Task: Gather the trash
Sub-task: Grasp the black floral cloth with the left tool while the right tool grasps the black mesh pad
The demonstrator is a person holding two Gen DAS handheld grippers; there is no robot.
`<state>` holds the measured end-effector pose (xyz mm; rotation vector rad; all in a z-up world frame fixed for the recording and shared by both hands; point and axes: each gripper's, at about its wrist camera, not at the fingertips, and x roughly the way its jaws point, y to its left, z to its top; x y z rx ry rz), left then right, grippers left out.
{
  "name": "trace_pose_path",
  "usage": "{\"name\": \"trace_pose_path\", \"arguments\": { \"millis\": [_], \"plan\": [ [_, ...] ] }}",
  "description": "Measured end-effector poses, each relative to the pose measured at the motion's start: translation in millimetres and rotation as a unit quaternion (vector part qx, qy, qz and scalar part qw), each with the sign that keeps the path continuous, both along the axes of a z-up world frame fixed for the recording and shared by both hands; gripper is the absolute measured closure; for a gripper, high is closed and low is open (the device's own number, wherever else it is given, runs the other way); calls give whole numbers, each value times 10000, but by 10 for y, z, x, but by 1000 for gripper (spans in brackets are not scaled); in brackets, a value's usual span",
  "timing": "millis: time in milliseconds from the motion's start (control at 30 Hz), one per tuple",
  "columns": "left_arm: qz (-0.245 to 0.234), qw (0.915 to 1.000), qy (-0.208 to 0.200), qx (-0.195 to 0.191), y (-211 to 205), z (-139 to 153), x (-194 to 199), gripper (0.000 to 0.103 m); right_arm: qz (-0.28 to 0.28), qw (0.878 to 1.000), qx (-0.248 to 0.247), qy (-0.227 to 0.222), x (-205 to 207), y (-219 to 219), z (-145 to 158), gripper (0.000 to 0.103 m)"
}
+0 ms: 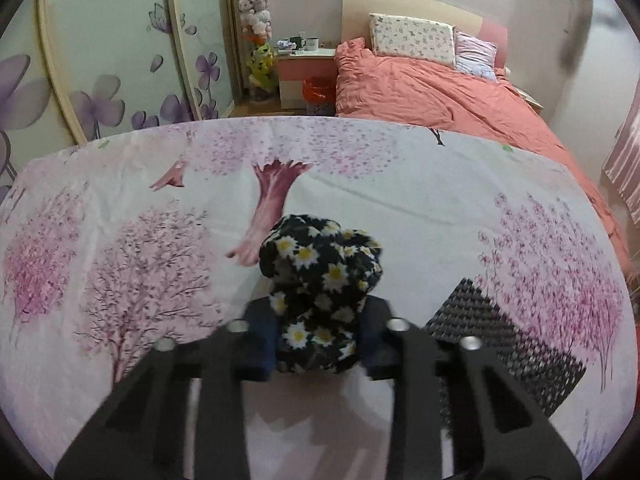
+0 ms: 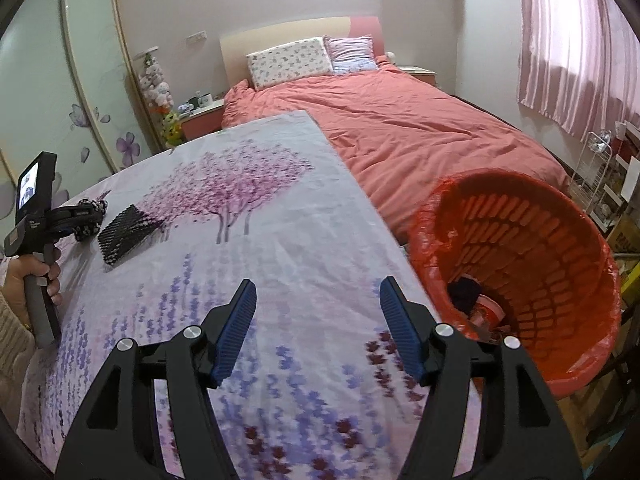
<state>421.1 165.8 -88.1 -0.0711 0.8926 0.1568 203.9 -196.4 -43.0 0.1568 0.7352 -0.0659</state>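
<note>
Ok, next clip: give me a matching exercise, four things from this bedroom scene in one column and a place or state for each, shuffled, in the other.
Things:
1. daisy-print cloth
2. black checked piece
3. red bin
4. right gripper

Places or states:
A. open, nothing between its fingers
B. beside the table, tilted, some items inside
C. lying flat on the blossom tablecloth
D. clamped in the left gripper

Pairs: 1-D, 2-C, 3-B, 4-A

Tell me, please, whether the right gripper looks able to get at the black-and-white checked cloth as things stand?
Probably yes. The right gripper is open and empty, and bare floral tablecloth lies between it and the checked cloth. The left gripper, closed on the daisy-print cloth, sits just beside it.
</note>
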Motion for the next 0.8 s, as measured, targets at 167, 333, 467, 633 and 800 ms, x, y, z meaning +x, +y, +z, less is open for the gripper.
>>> {"name": "trace_pose_path", "arguments": {
  "millis": [167, 333, 467, 633, 800],
  "plan": [
    [-178, 9998, -9, 61, 166, 83, -457, 81, 319, 9995, -65, -38, 45, 267, 37, 39],
    [-274, 9990, 7, 351, 372, 77, -1046, 78, 684, 9976, 46, 47, 200, 594, 6, 39],
    [-163, 9998, 45, 136, 521, 26, -1264, 77, 995, 9948, 191, 72, 356, 918, 0, 39],
    [-80, 10000, 19, 46, 573, -22, -1318, 74, 1192, 9920, 392, 105, 578, 1272, 15, 39],
    [-29, 10000, 15, -87, 609, -22, -1329, 71, 1080, 9898, 790, 483, 945, 1457, -115, 39]
  ]
}}
